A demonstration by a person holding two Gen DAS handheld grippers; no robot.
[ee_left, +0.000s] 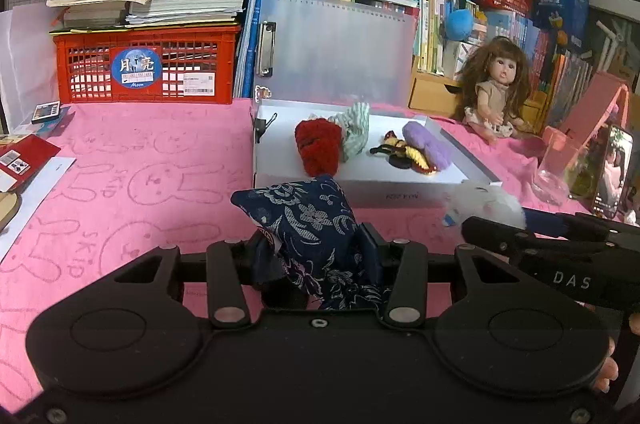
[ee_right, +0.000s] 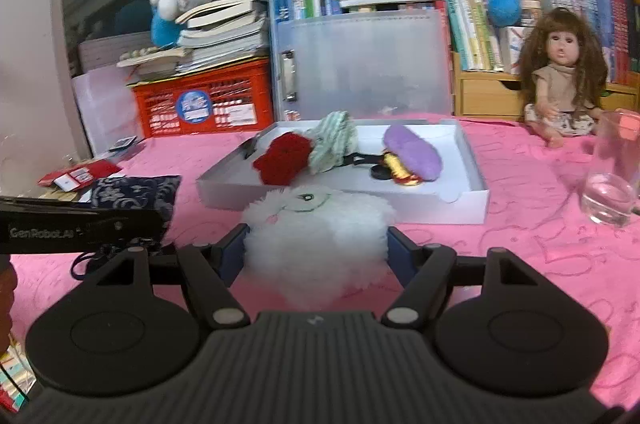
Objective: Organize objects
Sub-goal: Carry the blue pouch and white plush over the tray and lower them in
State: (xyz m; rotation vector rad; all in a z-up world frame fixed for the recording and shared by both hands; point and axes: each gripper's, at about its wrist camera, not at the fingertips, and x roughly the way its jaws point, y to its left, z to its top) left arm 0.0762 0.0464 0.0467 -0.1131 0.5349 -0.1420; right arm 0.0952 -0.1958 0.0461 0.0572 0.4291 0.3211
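A shallow white box [ee_left: 468, 163] [ee_right: 464, 207] lies on the pink cloth. In it are a red knitted piece [ee_left: 318, 145] [ee_right: 284, 157], a green striped cloth [ee_left: 356, 129] [ee_right: 334, 139], a purple plush piece [ee_left: 428, 143] [ee_right: 412, 151] and a small yellow-and-black toy [ee_left: 400, 151] [ee_right: 394, 169]. My left gripper [ee_left: 316, 248] is shut on a navy patterned fabric pouch [ee_left: 308, 220] [ee_right: 136, 193], just before the box's near wall. My right gripper [ee_right: 316, 248] is shut on a white fluffy toy [ee_right: 316, 228] [ee_left: 486, 201], also before the box.
A red crate [ee_left: 144, 67] under stacked books and a frosted clipboard folder [ee_left: 340, 55] stand behind the box. A doll [ee_left: 494, 87] [ee_right: 560, 79] sits at the right, near a clear glass [ee_right: 612, 179] and a phone [ee_left: 614, 171]. Cards [ee_left: 20, 159] lie at the left.
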